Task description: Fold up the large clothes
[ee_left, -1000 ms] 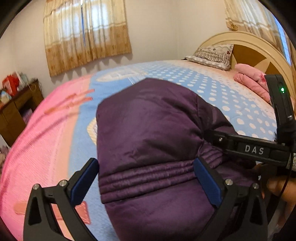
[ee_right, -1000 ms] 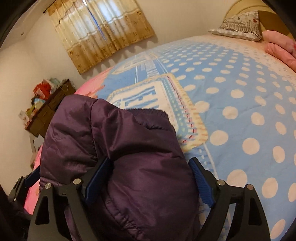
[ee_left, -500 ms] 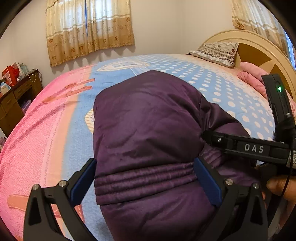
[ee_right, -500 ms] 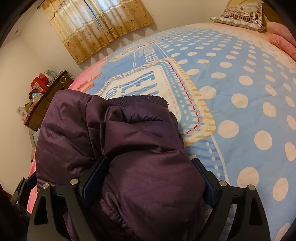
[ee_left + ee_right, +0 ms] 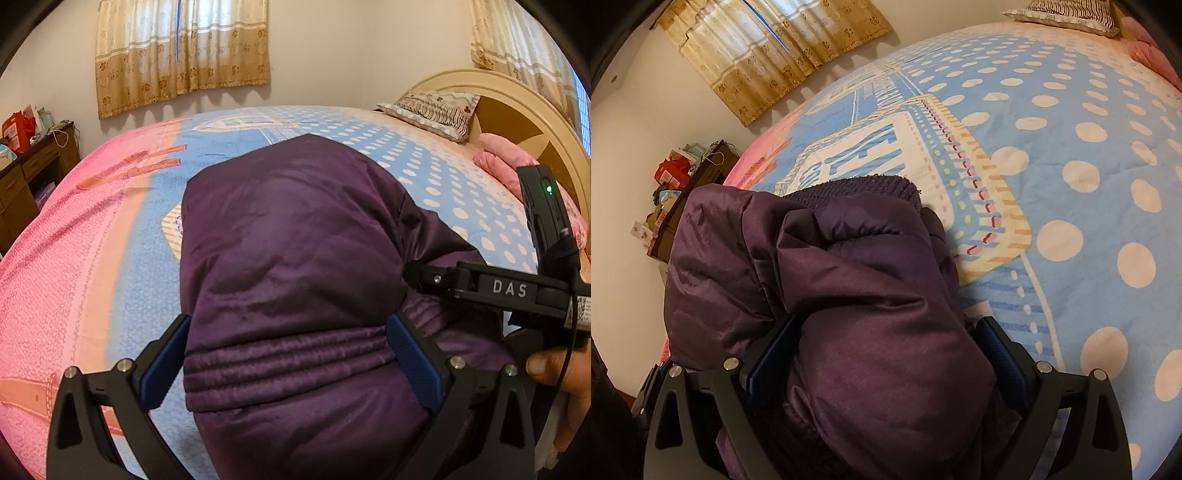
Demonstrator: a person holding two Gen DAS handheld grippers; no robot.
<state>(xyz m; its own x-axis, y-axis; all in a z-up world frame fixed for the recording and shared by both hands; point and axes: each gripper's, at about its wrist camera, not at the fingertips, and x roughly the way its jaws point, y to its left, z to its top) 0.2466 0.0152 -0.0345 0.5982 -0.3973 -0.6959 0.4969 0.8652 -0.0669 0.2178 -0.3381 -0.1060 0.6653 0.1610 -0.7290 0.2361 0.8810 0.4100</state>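
A dark purple padded jacket (image 5: pixel 288 240) lies as a thick folded bundle on the bed cover (image 5: pixel 92 258). My left gripper (image 5: pixel 288 321) straddles its near end with the jaws wide. The ribbed hem lies between the blue pads, which rest at the fabric's sides without squeezing it. My right gripper (image 5: pixel 886 321) straddles the puffy jacket (image 5: pixel 868 277) from the other side. Its jaws are opening and the padding bulges between them. A knit collar (image 5: pixel 857 188) shows at the far edge. The right gripper's black body (image 5: pixel 509 288) and a hand (image 5: pixel 554 369) appear in the left wrist view.
The blue dotted bed cover (image 5: pixel 1071 166) stretches far to the right. A patterned pillow (image 5: pixel 432 107), a pink blanket (image 5: pixel 506 155) and a curved headboard (image 5: pixel 517 103) sit at the bed's head. A cluttered wooden desk (image 5: pixel 26 177) stands by the left wall under curtains.
The right gripper's jaws have spread wider and it has sunk a little towards the bundle. The jacket now fills more of both views. The left gripper has hardly moved.
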